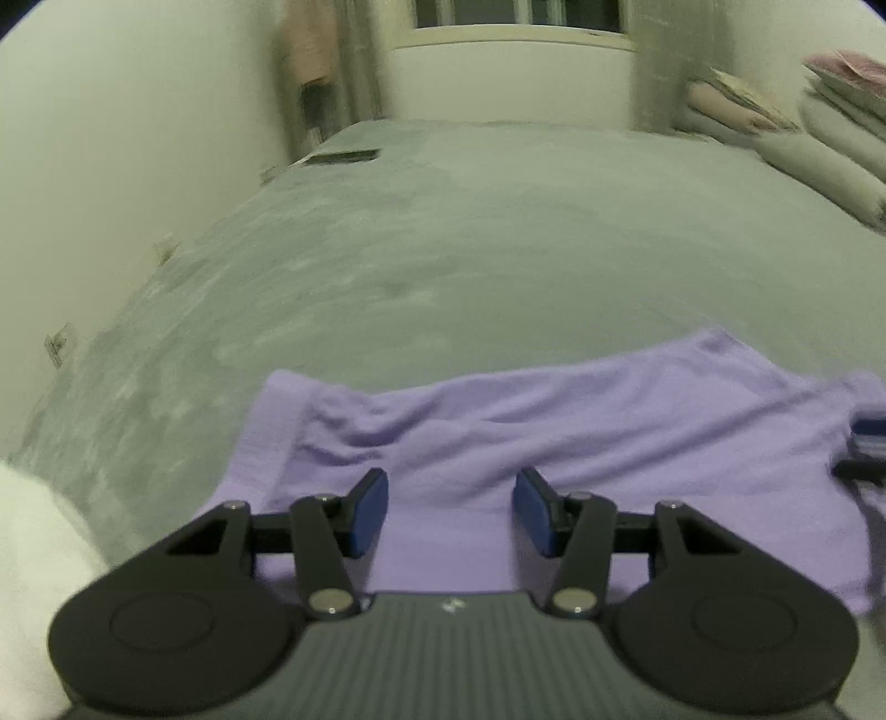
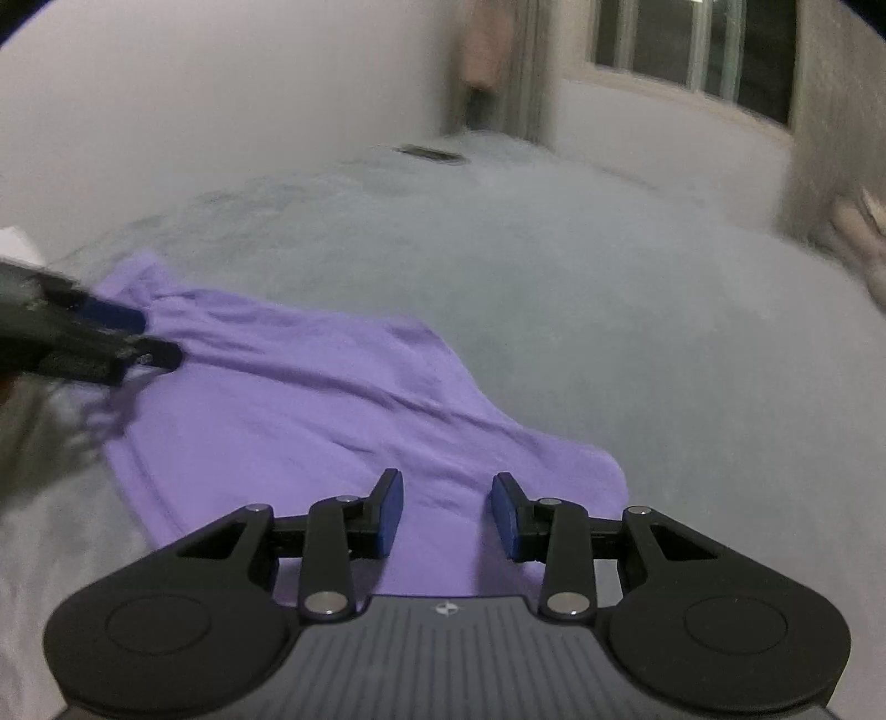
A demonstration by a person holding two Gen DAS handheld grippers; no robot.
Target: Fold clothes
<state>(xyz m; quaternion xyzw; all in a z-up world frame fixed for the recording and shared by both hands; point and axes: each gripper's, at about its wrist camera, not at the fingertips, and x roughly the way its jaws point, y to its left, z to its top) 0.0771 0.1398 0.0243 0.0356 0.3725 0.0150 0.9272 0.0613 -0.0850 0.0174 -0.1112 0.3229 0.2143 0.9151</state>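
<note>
A lilac garment (image 1: pixel 554 437) lies spread and lightly wrinkled on the grey bed cover (image 1: pixel 470 249). My left gripper (image 1: pixel 449 512) hovers over the garment's near part. It is open, with only cloth showing below the gap between its blue pads. In the right wrist view the same garment (image 2: pixel 310 421) runs from the left edge to the middle. My right gripper (image 2: pixel 447 515) stands open over its near right corner with nothing pinched. The left gripper (image 2: pixel 141 338) shows blurred at that view's left, at the garment's far end. The right gripper (image 1: pixel 866 448) peeks in at the left wrist view's right edge.
Pillows and folded bedding (image 1: pixel 819 160) are stacked at the bed's far right. A dark flat object (image 1: pixel 343 157) lies at the far left corner by the wall. A white cloth (image 1: pixel 33 554) sits at the near left. A window (image 2: pixel 698 50) is behind the bed.
</note>
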